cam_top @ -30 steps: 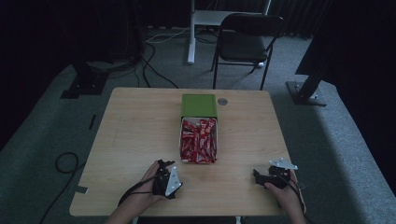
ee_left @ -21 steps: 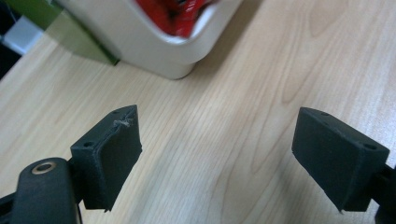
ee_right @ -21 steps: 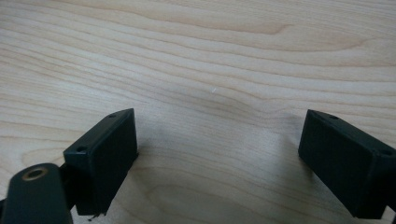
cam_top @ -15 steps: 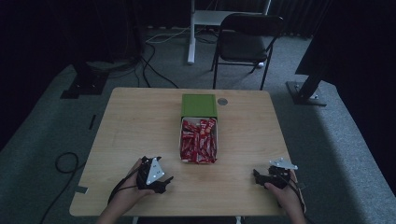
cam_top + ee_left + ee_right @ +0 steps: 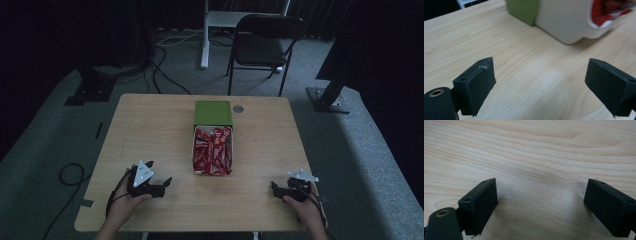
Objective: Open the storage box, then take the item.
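High view, surface: a pale wooden counter [image 5: 150, 130] with rounded corners, mostly bare.
High view, room: dim, with grey carpet; a black folding chair [image 5: 263, 42] stands beyond the far edge, and cables [image 5: 165, 75] trail over the floor.
High view, box: a white box [image 5: 213, 150] of red packets [image 5: 212, 152] sits mid-counter, its long axis running from the near edge to the far edge; its green lid [image 5: 213, 112] touches the far end.
High view, grippers: the left gripper [image 5: 162, 184] rests near the front left, pointing right toward the box; the right gripper [image 5: 274, 187] sits at the front right corner, well apart from the box.
Left gripper view: fingers [image 5: 475, 85] spread wide over bare wood; the box's rounded white corner [image 5: 564, 20] and the green lid [image 5: 524, 10] lie ahead.
Right gripper view: fingers [image 5: 480, 203] spread wide, holding nothing, above wood grain.
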### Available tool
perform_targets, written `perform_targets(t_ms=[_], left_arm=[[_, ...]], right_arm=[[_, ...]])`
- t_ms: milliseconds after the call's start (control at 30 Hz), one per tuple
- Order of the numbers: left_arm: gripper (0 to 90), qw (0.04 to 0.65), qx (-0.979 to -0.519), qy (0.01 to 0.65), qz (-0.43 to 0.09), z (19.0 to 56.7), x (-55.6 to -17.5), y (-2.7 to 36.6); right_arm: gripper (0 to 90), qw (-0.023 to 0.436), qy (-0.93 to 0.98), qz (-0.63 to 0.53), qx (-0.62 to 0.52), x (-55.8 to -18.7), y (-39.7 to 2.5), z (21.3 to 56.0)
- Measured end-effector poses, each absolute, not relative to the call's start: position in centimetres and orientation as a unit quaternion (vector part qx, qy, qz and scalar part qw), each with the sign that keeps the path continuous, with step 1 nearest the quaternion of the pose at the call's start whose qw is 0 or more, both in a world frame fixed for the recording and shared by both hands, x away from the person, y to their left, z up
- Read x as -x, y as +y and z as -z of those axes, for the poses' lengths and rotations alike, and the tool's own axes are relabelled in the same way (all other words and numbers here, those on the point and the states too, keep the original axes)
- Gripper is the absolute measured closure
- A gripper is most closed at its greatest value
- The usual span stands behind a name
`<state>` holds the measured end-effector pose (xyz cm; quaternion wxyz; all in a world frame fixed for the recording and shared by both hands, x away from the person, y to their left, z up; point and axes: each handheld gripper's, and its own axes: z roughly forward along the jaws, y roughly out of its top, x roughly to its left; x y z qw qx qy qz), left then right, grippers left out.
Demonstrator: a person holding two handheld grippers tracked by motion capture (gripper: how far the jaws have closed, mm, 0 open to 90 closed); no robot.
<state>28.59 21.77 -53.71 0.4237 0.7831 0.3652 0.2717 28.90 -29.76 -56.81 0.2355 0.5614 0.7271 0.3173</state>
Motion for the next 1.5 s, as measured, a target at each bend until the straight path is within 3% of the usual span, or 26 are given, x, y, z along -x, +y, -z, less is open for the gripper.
perform_targets(t_ms=[133, 200, 600, 1500], left_arm=[[7.9, 0.421, -0.765, 0.399, -0.280, 53.7, -28.7, 22.9], [2.4, 0.410, -0.760, 0.417, -0.284, 53.8, -28.7, 23.5], [2.4, 0.347, -0.746, 0.504, -0.263, 54.3, -28.8, 25.9], [2.4, 0.297, -0.755, 0.537, -0.230, 56.1, -29.5, 27.3]], right_arm=[[10.9, 0.235, 0.727, -0.317, -0.562, -28.9, -29.8, 56.8], [10.9, 0.235, 0.727, -0.317, -0.561, -28.9, -29.8, 56.8], [10.9, 0.235, 0.727, -0.317, -0.561, -28.9, -29.8, 56.8], [11.0, 0.233, 0.718, -0.322, -0.572, -28.8, -29.8, 56.7]])
